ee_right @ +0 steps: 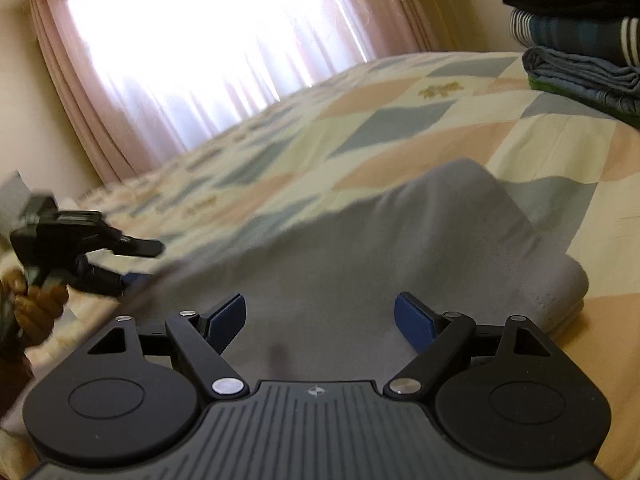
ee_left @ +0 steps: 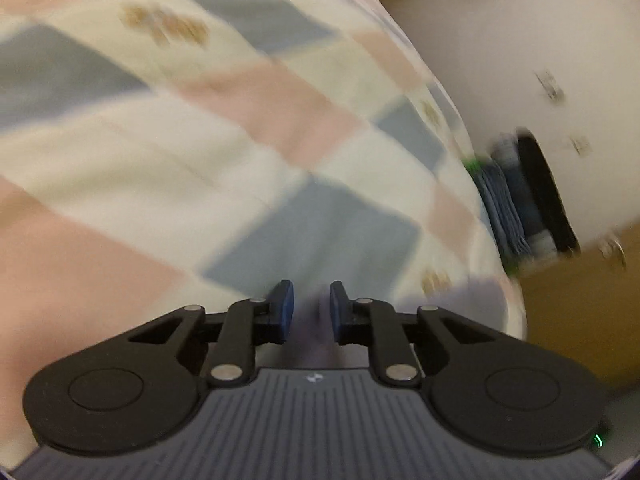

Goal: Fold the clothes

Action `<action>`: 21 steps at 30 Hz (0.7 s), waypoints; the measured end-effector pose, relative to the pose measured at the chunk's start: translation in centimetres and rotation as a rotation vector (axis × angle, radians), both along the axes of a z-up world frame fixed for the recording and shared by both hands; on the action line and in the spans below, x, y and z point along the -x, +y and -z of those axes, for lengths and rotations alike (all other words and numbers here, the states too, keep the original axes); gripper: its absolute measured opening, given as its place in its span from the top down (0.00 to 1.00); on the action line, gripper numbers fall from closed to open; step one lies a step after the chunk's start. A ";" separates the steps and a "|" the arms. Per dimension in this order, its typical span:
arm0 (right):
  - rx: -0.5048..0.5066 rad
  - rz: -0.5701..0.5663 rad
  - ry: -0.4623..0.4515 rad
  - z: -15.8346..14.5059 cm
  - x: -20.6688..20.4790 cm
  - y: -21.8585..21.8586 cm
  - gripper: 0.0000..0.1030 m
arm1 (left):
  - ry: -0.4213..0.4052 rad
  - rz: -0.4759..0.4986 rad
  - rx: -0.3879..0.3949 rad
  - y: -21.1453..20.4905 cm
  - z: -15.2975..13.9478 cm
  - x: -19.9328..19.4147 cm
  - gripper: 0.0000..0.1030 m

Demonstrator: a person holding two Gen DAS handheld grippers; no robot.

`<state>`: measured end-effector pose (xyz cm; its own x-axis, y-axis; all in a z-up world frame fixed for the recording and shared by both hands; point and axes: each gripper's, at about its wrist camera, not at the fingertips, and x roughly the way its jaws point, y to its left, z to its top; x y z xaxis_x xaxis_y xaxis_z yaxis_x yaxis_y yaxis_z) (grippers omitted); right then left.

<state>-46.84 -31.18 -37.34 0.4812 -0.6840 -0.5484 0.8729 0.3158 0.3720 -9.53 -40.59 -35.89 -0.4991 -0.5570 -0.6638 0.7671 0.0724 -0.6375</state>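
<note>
A pale grey garment [ee_right: 400, 240] lies spread on the patchwork bedspread [ee_right: 400, 120], with a folded edge at its right. My right gripper [ee_right: 320, 320] hovers open just over the garment's near part, with nothing pinched. At the left of the right wrist view my left gripper [ee_right: 136, 264] grips the garment's left edge, which rises toward it. In the blurred left wrist view the left gripper [ee_left: 312, 308] has its blue pads close together with grey cloth [ee_left: 314, 336] bunched between them, over the bedspread [ee_left: 200, 140].
A stack of folded clothes [ee_right: 580, 40] sits at the bed's far right corner, and shows as a stack of folded clothes [ee_left: 516, 208] at the bed's edge. Pink curtains [ee_right: 100, 120] cover a bright window behind the bed. A person's hand [ee_right: 36, 312] holds the left gripper.
</note>
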 end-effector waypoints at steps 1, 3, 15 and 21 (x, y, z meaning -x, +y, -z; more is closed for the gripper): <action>0.007 0.008 0.021 -0.2 -0.2 0.0 0.24 | 0.014 -0.025 0.052 0.7 -1.0 -0.5 0.86; 0.041 0.017 0.039 -1.0 -0.4 0.3 0.24 | 0.005 -0.032 0.120 2.9 -2.9 -0.9 0.83; -0.019 -0.237 0.111 -1.1 -4.8 -0.2 0.77 | -0.351 0.201 0.114 8.8 -1.0 4.5 0.90; 0.001 -0.210 0.260 -1.1 -8.2 -5.2 0.80 | -0.446 0.064 0.183 8.5 -3.6 3.0 0.85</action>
<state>-38.63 -36.42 -36.22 0.4557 -0.5852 -0.6707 0.8544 0.4989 0.1453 -12.56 -32.09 -32.26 -0.2251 -0.6619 -0.7150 0.9677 -0.0666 -0.2430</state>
